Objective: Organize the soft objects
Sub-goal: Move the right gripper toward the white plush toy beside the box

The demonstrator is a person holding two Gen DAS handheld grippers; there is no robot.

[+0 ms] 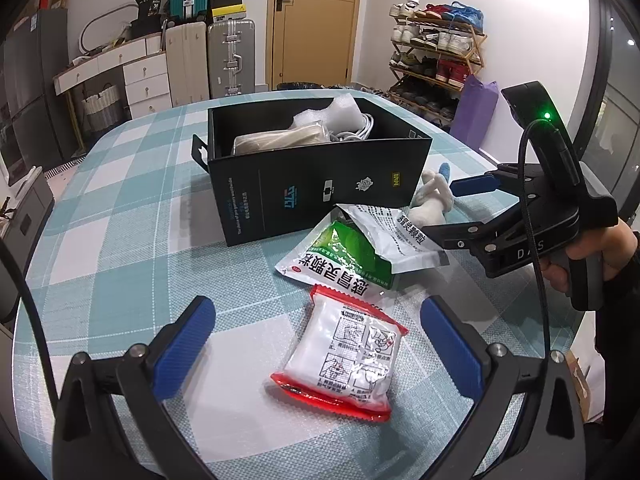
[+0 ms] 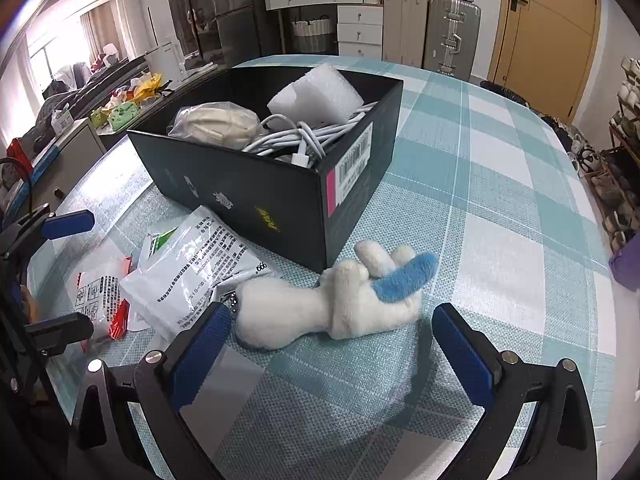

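A black box [image 1: 320,184] stands on the checked tablecloth [image 1: 132,240] and holds a beige pouch [image 1: 276,140], white foam [image 1: 340,110] and white cables [image 2: 288,138]. A red-edged white packet [image 1: 344,360] lies between the fingers of my open left gripper [image 1: 316,344]. A green-and-white sachet [image 1: 352,252] lies beyond it. A white plush hand with a blue finger [image 2: 340,304] lies by the box corner, just ahead of my open right gripper [image 2: 332,344]. The right gripper also shows in the left wrist view [image 1: 460,210], open near the plush [image 1: 434,196].
The box [image 2: 280,184] sits mid-table. The table edge curves close on the left. Around the room are suitcases [image 1: 230,60], a white drawer unit [image 1: 146,80], a shoe rack [image 1: 436,52], a purple bag [image 1: 476,108] and a wooden door [image 1: 316,20].
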